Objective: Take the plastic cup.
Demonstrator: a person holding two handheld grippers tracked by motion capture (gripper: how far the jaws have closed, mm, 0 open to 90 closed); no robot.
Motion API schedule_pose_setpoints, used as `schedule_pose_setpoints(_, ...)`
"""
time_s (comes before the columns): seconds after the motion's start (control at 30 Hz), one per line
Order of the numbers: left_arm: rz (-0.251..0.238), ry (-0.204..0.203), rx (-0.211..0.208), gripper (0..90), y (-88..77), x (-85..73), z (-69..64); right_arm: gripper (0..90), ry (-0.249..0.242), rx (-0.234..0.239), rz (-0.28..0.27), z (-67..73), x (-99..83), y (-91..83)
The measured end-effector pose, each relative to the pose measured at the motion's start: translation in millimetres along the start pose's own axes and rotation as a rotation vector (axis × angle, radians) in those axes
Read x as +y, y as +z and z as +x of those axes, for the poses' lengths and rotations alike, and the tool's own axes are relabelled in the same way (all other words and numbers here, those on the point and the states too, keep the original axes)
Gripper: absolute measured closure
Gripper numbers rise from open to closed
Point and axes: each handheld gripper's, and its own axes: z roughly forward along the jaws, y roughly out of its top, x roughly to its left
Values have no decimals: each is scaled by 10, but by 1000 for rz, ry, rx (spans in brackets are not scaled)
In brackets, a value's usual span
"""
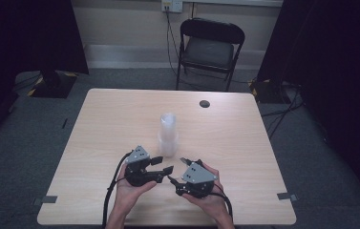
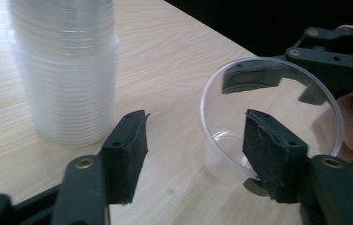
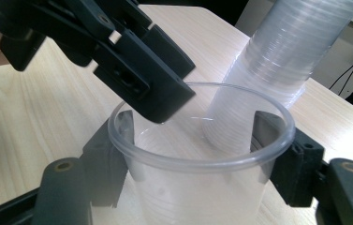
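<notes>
The single clear plastic cup (image 3: 202, 154) sits clamped between the two jaws of the right tool (image 1: 174, 177), one pad on each side of its wall just under the rim. It is held just in front of the stack of clear cups (image 1: 168, 135), on the person's side, above the wooden worktop (image 1: 111, 119). In the left tool view the cup lies tilted, its long axis running from the right tool toward the left one, mouth open to the left tool (image 1: 163, 164).

The left tool's jaws stand well apart and grip nothing; one jaw reaches just over the cup's rim, the other is outside it, and neither pad presses on the wall.

The stack stands upright near the worktop's middle, with bare wood all round it and wide room to the left, right and far edges. Both hands are near the near edge.

In the high view the single cup is too clear and small to make out. The stack's top is cut off in both tool views.
</notes>
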Motion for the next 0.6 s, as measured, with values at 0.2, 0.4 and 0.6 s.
schedule_pose_setpoints(0.2, -41, 4, -3, 348, -85, -7, 19, 302, 49, -14, 1, -77, -35, 5)
schedule_pose_setpoints(0.4, -57, 19, 27, 315, -141, -25, 34, 303, 112, -31, 1, -182, -94, -3)
schedule_pose_setpoints(0.6, -73, 23, 58, 295, -213, -78, 50, 305, 171, -63, -14, -316, -116, -24)
